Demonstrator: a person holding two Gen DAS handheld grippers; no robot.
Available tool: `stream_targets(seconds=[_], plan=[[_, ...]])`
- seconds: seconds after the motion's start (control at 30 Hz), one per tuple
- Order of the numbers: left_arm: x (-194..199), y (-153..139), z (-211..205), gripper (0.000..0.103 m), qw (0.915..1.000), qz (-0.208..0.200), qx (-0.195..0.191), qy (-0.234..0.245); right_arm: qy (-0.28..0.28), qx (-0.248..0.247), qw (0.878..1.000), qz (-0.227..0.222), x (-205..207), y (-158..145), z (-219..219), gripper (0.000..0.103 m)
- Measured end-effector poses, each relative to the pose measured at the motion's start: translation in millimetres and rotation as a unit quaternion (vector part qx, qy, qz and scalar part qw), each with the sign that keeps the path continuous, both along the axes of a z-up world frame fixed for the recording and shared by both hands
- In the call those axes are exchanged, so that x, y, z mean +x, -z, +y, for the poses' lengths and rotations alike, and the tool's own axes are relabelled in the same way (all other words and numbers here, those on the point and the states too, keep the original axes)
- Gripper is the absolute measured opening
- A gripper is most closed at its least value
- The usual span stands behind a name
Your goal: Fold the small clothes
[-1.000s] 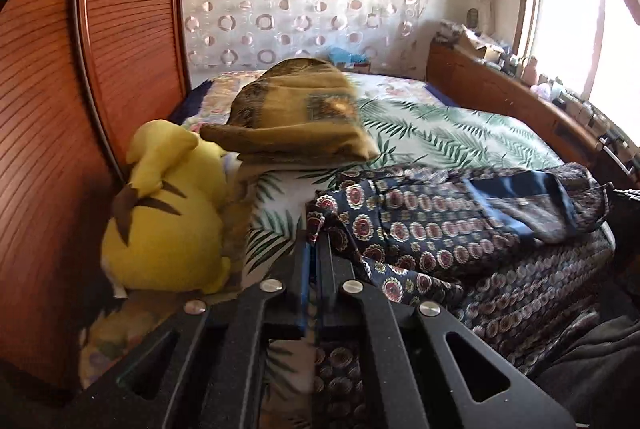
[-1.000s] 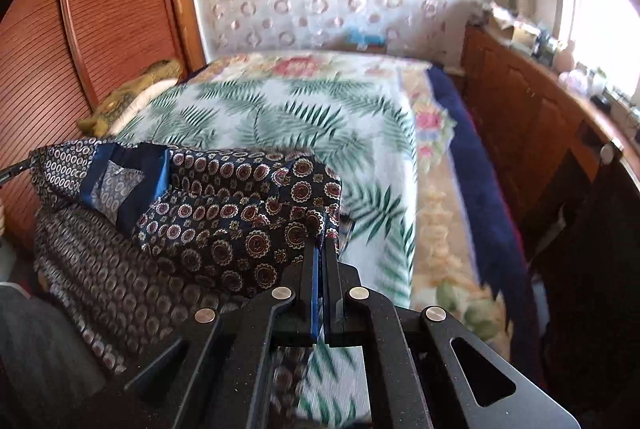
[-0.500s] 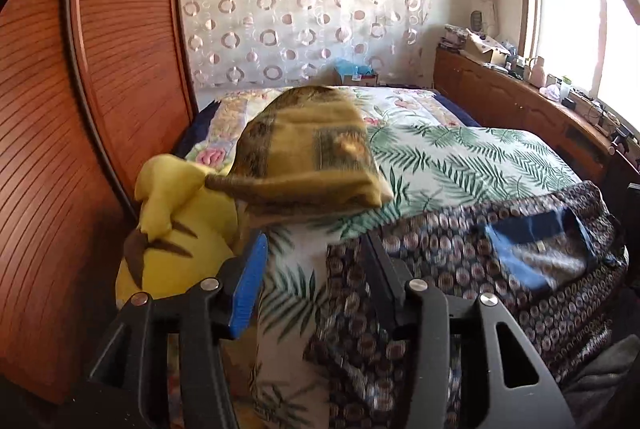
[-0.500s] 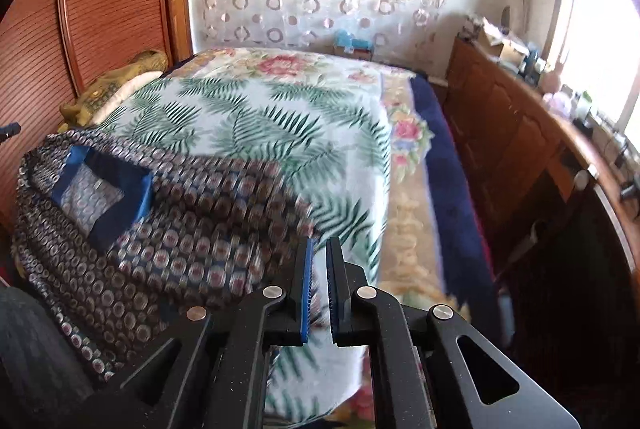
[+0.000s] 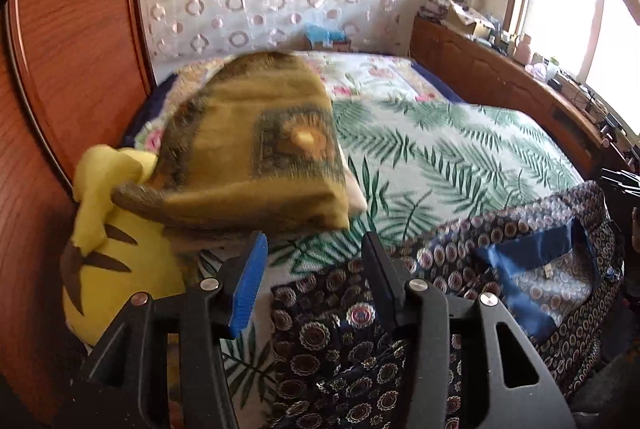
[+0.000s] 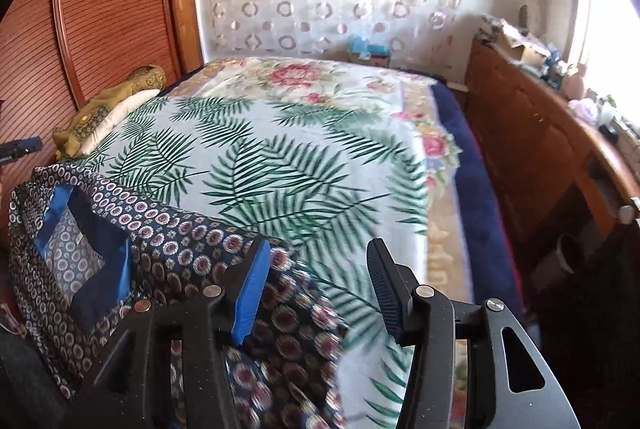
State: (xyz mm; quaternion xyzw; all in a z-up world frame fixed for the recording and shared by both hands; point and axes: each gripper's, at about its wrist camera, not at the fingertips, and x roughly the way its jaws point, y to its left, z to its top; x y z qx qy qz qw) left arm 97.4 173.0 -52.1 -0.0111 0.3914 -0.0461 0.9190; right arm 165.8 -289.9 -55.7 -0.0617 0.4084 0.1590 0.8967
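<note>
Now we see both the left gripper (image 5: 312, 249) and right gripper (image 6: 316, 261) just opened, fingers apart, gripping nothing, above the patterned garment (image 6: 172, 249) on the bed (image 6: 300, 133).

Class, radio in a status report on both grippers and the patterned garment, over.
Left gripper open, right gripper just opened; both empty. Patterned garment lies released on the bed. Yellow plush beside it, not obstructing.

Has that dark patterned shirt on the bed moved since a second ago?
Yes. The patterned shirt was raised in a fold; now it lies flat on the palm-leaf bedspread, released as both grippers' jaws have just been opening.
</note>
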Motion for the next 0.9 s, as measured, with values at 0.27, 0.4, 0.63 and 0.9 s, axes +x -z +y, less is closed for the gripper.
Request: stream_targets(seconds=[0.27, 0.4, 0.63, 0.9], plan=[[-6.5, 35.3, 2.4, 0.05, 0.9986, 0.051, -0.009, 0.001, -0.018, -0.016, 0.999, 0.04, 28.9, 30.0, 15.2, 0.053], [-9.7, 47.4, 2.3, 0.05, 0.9978, 0.065, -0.013, -0.001, -0.019, -0.035, 0.998, 0.056, 34.1, 40.7, 16.4, 0.054], [-11.9, 52.6, -0.3, 0.05, 0.9981, 0.061, -0.01, -0.002, -0.02, -0.028, 0.996, 0.08, 38.9, 50.4, 15.2, 0.056], [-16.0, 50.6, -4.9, 0.019, 0.9978, 0.058, -0.019, 0.025, -0.045, -0.028, 0.995, 0.085, 33.9, 54.7, 22.2, 0.044]])
